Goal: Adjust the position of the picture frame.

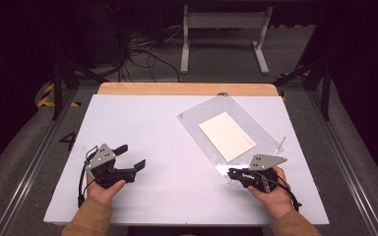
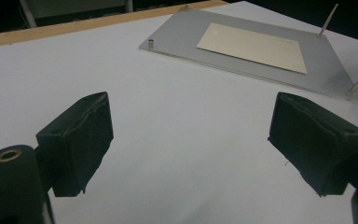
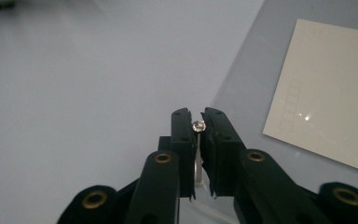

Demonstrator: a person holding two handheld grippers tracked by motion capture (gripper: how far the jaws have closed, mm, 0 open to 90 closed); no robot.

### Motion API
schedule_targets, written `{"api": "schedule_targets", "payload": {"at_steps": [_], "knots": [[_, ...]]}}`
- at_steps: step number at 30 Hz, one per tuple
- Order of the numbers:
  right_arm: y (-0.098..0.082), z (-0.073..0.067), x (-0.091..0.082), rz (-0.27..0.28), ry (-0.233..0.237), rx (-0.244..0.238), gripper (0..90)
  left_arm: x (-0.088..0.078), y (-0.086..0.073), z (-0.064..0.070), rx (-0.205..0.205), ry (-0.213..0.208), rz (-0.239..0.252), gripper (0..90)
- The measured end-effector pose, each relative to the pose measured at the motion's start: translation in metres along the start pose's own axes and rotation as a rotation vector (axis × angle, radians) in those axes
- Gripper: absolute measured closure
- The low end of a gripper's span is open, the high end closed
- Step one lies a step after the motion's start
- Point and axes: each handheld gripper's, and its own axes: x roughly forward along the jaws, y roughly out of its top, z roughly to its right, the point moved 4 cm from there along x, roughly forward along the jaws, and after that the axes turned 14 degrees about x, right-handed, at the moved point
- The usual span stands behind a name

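A clear acrylic plate [image 1: 197,123] lies at an angle on the white table, with a cream card [image 1: 226,136] on top of it. In the right gripper view my right gripper [image 3: 198,122] is shut on a thin upright metal pin [image 3: 198,125] at the plate's [image 3: 256,84] near corner, beside the card [image 3: 331,93]. In the high view this right gripper [image 1: 230,172] sits at that corner. My left gripper [image 1: 134,156] is open over bare table to the left, jaws wide apart with nothing between them [image 2: 191,140]. It faces the plate [image 2: 177,37] and card [image 2: 254,46].
Another thin pin [image 1: 282,142] stands at the plate's right corner, also seen from the left gripper [image 2: 328,18]. A short metal stud [image 2: 151,44] sits at the plate's left corner. The table's wooden far edge [image 1: 187,88] runs behind. Cables and a frame stand on the floor beyond.
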Motion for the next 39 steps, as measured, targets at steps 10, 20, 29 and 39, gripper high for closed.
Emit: {"api": "schedule_targets", "payload": {"at_steps": [10, 20, 29, 39], "knots": [[-0.004, -0.014, -0.019, -0.056, -0.026, -0.072, 84.5, 0.0, 0.0, 0.0, 0.006, -0.006, -0.002, 13.9], [-0.039, -0.016, -0.065, -0.061, -0.037, -0.042, 84.1, 0.006, 0.001, 0.005, 0.014, 0.001, -0.024, 15.5], [-0.044, -0.015, -0.065, -0.044, -0.044, -0.028, 83.7, 0.036, 0.016, 0.015, 0.014, 0.005, -0.12, 30.6], [-0.042, -0.015, -0.065, -0.047, -0.04, -0.027, 83.6, 0.092, 0.054, 0.014, 0.066, -0.05, -0.233, 36.0]]}}
